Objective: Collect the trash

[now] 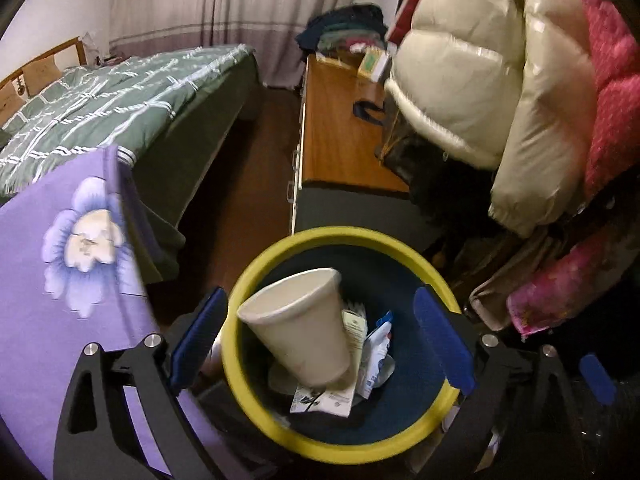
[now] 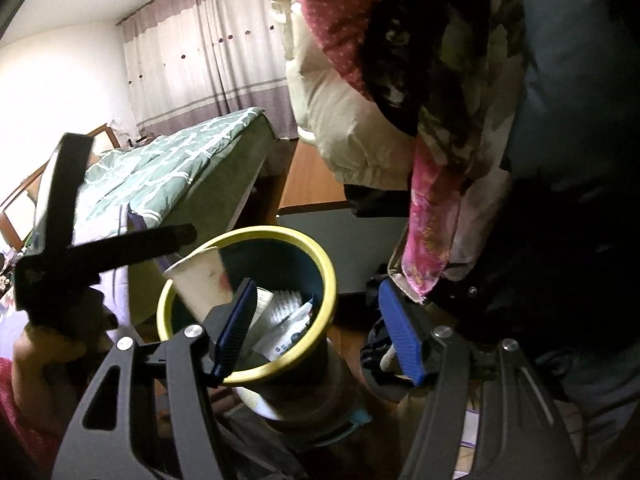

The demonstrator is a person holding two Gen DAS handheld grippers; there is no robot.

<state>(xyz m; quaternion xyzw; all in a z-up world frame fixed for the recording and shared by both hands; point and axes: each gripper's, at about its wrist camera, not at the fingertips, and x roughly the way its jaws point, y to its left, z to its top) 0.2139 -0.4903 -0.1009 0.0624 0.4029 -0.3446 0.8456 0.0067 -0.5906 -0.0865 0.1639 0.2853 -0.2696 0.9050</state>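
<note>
A bin with a yellow rim (image 1: 340,236) and a dark blue inside stands right under my left gripper (image 1: 320,296). Its blue pads are spread wide on either side of the bin mouth and touch nothing. A white paper cup (image 1: 304,328) lies tilted in the bin on top of crumpled wrappers (image 1: 376,352). In the right wrist view the cup (image 2: 200,284) leans against the bin rim (image 2: 330,280). My right gripper (image 2: 316,286) hovers open just in front of the bin with nothing between its pads. The left gripper's black fingers (image 2: 132,242) show at the left, held by a hand (image 2: 44,344).
A bed with a green cover (image 1: 100,100) stands to the left, with a purple flowered cloth (image 1: 60,260) at its near end. A wooden dresser top (image 1: 340,128) is behind the bin. Cream (image 1: 480,80) and pink (image 1: 612,92) puffy coats hang close on the right.
</note>
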